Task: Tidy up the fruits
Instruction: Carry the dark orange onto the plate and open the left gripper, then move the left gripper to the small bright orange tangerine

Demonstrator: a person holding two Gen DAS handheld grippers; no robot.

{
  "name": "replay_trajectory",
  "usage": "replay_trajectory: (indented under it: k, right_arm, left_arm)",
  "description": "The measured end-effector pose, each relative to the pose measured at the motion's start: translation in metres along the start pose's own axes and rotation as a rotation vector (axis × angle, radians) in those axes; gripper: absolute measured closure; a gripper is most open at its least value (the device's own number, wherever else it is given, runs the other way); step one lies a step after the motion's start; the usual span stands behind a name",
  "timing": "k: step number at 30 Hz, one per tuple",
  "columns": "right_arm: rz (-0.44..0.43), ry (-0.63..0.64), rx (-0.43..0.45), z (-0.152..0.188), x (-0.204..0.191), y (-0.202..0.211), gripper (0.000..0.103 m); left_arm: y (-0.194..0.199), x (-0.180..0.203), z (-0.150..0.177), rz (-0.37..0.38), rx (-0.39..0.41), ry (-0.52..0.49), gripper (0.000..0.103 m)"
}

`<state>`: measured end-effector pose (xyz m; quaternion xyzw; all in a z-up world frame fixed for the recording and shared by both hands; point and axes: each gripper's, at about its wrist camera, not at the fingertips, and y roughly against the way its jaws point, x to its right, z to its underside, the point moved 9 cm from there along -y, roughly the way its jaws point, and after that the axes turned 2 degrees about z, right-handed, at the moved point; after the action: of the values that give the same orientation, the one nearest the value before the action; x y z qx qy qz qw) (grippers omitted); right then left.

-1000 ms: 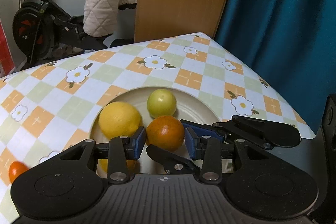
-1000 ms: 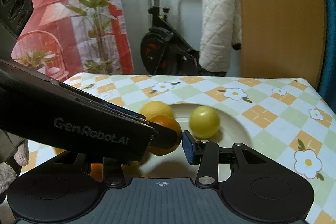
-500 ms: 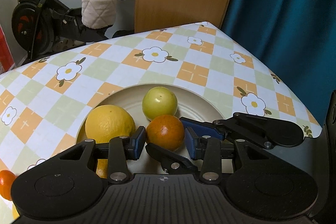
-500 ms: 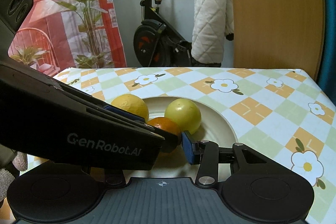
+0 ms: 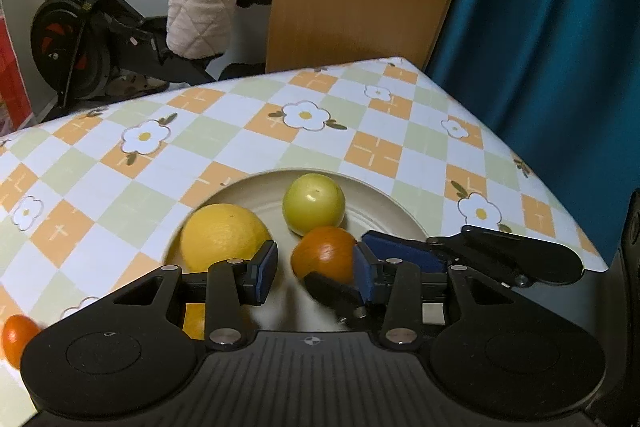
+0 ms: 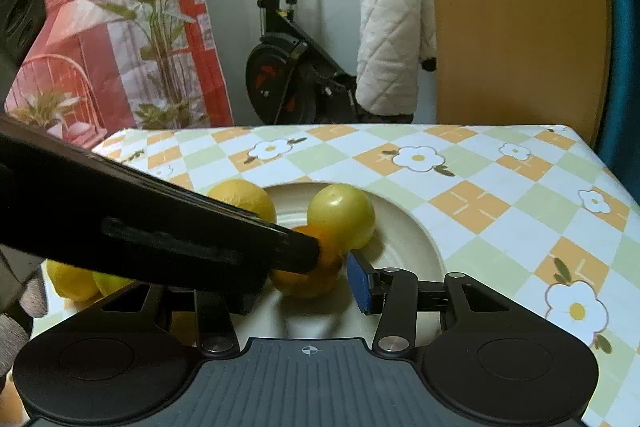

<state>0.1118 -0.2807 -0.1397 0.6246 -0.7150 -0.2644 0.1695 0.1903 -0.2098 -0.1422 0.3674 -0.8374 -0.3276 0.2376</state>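
Left gripper (image 5: 314, 277) stands with its blue pads apart. The orange (image 5: 324, 255) sits in the gap, crowded against the right-hand pad, with clear space at the left-hand one, so nothing is clamped. Crossing in from the right, the right gripper (image 6: 308, 283) also brackets this fruit. In its own view one pad sits just beside the orange's skin, while the other is hidden behind the left gripper's body, so I cannot tell whether it presses or merely flanks. The orange rests in the cream plate (image 5: 384, 195), touching or nearly touching a greenish-yellow fruit (image 5: 314, 203) behind it. A larger yellow citrus (image 5: 224, 235) lies to the left in the same dish. Judging by its look, the orange should be moderately light, firm but slightly yielding, with a dimpled rind that gives the pads fair friction. Being round, it could still roll or squirt out of an off-centre squeeze. The best hold is probably across its widest girth, pads opposite each other, with gentle pressure. A smaller orange fruit (image 5: 16, 339) lies apart on the checked tablecloth (image 5: 240, 147).
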Motion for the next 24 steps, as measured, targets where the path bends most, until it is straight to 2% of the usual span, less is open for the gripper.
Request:
replay_trajectory:
  k: [6, 12, 18, 24]
  right_arm:
    - [-0.009, -0.034, 0.022, -0.001, -0.005, 0.022, 0.061]
    - [-0.034, -0.045, 0.047, 0.003, -0.025, 0.041, 0.061]
    - [-0.090, -0.001, 0.040, 0.016, -0.063, 0.051, 0.061]
    - [-0.146, 0.088, 0.014, 0.027, -0.101, 0.054, 0.063]
  left_arm:
    - [0.035, -0.007, 0.005, 0.010, 0.049, 0.015, 0.059]
    - [0.069, -0.032, 0.018, -0.013, 0.072, 0.042, 0.059]
    - [0.088, -0.057, 0.037, -0.032, 0.057, 0.055, 0.059]
    - [0.087, -0.066, 0.062, -0.011, 0.017, 0.076, 0.059]
